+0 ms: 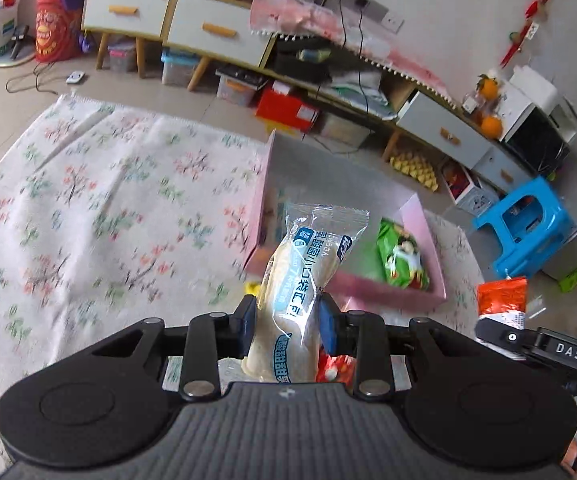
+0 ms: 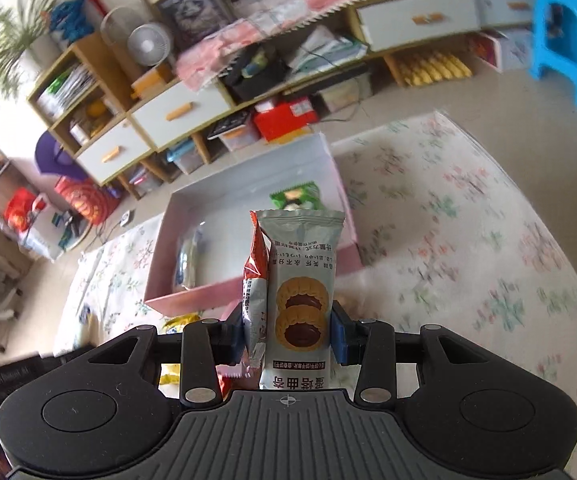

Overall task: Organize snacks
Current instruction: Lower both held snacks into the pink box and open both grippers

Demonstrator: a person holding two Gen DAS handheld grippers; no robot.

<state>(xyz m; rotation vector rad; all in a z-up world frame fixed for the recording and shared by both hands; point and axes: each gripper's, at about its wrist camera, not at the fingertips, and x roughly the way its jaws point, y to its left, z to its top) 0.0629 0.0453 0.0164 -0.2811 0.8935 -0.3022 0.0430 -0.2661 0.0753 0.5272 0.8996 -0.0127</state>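
Note:
My left gripper is shut on a clear-wrapped bread roll packet and holds it above the near side of the pink box. A green snack packet lies inside the box at its right. My right gripper is shut on a grey cookie packet together with an orange-red packet, held near the pink box. The green packet lies at the box's far end, and a clear packet lies inside at the left. The right gripper with its orange packet shows at the right of the left wrist view.
The box sits on a floral cloth. Loose snacks lie under the grippers: a red one and a yellow one. A low cabinet with storage bins stands behind, and a blue stool is at the right.

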